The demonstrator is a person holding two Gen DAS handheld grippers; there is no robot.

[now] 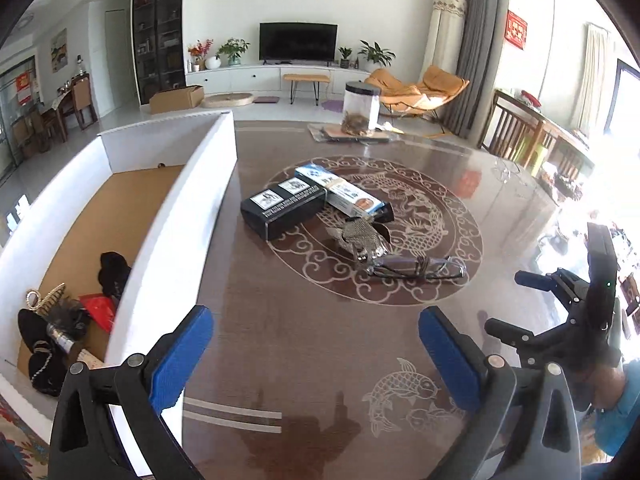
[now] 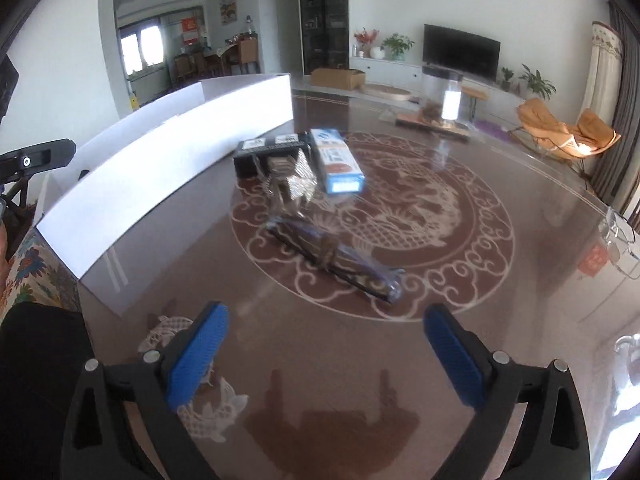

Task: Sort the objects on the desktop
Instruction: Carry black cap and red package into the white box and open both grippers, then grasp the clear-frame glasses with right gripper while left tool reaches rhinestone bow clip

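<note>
On the brown patterned table lie a black box (image 1: 280,210), a blue and white box (image 1: 344,194), a silvery mesh item (image 1: 360,238) and a pair of glasses (image 1: 416,268). My left gripper (image 1: 316,336) hangs open above bare table, short of them. The right gripper shows at the right edge (image 1: 556,304). In the right wrist view my right gripper (image 2: 326,332) is open over the table. Just beyond it lie the glasses (image 2: 340,260), then the mesh item (image 2: 296,178), the blue and white box (image 2: 336,160) and the black box (image 2: 272,152).
A white-walled tray (image 1: 188,208) with a cork floor stands left of the objects and holds dark accessories (image 1: 52,328) and a red item (image 1: 98,308). A lidded clear jar (image 1: 360,108) stands at the table's far side. The tray wall (image 2: 160,172) runs along the left.
</note>
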